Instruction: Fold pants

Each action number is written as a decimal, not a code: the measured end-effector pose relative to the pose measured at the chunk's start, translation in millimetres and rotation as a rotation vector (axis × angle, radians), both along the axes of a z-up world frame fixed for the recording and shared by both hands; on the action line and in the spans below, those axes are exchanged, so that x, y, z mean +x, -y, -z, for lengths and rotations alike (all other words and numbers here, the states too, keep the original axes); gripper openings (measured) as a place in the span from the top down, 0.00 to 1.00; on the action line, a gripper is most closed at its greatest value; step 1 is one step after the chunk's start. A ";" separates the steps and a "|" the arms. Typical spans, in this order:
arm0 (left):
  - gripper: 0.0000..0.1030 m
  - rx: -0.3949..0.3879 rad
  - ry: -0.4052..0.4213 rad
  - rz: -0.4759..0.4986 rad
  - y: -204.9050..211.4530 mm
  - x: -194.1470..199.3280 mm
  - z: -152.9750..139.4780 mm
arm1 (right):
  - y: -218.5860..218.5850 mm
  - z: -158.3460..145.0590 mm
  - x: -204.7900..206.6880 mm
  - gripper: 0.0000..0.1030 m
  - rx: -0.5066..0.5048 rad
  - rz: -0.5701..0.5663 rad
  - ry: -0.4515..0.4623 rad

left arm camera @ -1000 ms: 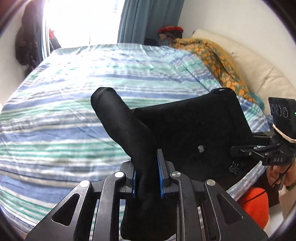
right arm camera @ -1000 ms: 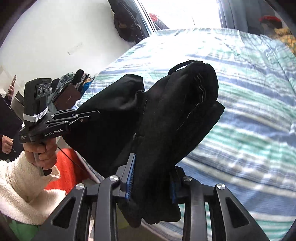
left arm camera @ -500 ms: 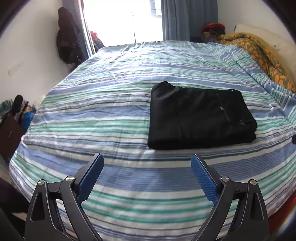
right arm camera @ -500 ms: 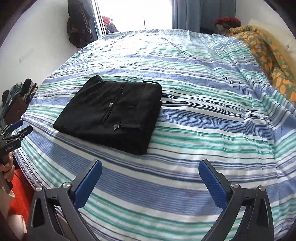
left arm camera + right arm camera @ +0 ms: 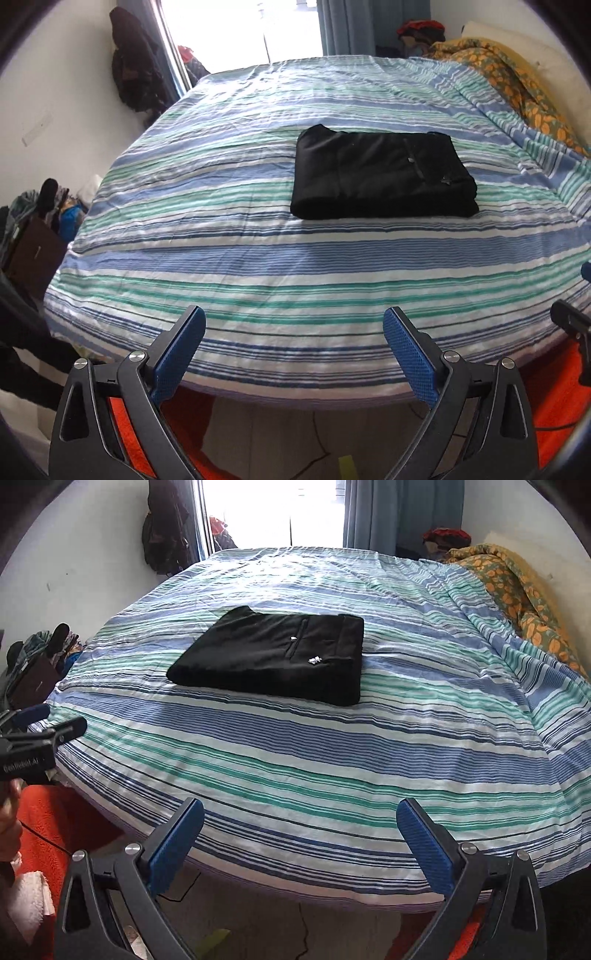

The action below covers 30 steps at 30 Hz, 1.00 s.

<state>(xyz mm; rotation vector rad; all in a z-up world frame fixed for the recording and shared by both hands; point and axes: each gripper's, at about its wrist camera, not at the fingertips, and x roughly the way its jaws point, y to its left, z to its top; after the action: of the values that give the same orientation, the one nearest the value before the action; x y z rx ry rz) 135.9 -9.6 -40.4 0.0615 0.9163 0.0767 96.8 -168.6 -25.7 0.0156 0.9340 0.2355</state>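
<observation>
The black pants [image 5: 380, 177] lie folded into a flat rectangle on the striped bed [image 5: 258, 258]; they also show in the right wrist view [image 5: 273, 657]. My left gripper [image 5: 293, 347] is open and empty, held back beyond the bed's near edge, well short of the pants. My right gripper [image 5: 299, 834] is open and empty, also off the near edge of the bed [image 5: 332, 760]. The left gripper shows at the left edge of the right wrist view [image 5: 44, 727].
An orange-patterned blanket [image 5: 517, 85] and a pillow lie along the bed's right side. A curtain and bright window [image 5: 295, 509] are at the far end. Clothes and a brown box [image 5: 33, 251] are left of the bed. An orange rug [image 5: 55, 830] lies on the floor.
One second ago both grippers were shut on the black pants held up. They have let go; the pants now lie folded on the bed, and both grippers have pulled back, open.
</observation>
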 end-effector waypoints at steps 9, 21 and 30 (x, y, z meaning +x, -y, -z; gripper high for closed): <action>0.00 -0.029 0.017 0.030 -1.0 -28.0 -24.6 | -18.8 -48.7 -21.5 0.00 0.024 -0.028 0.028; 0.01 -0.045 0.015 0.013 -7.0 -33.2 -38.5 | -24.4 -57.7 -33.6 0.01 -0.074 -0.015 0.015; 0.01 -0.052 -0.022 0.028 0.4 -39.2 -53.2 | -13.4 -69.0 -43.8 0.01 -0.071 0.000 -0.042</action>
<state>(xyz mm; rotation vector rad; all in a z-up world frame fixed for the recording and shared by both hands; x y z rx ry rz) 96.7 -10.0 12.8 0.0264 0.9389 0.0263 53.1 -155.2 43.2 -0.0448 0.9838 0.2024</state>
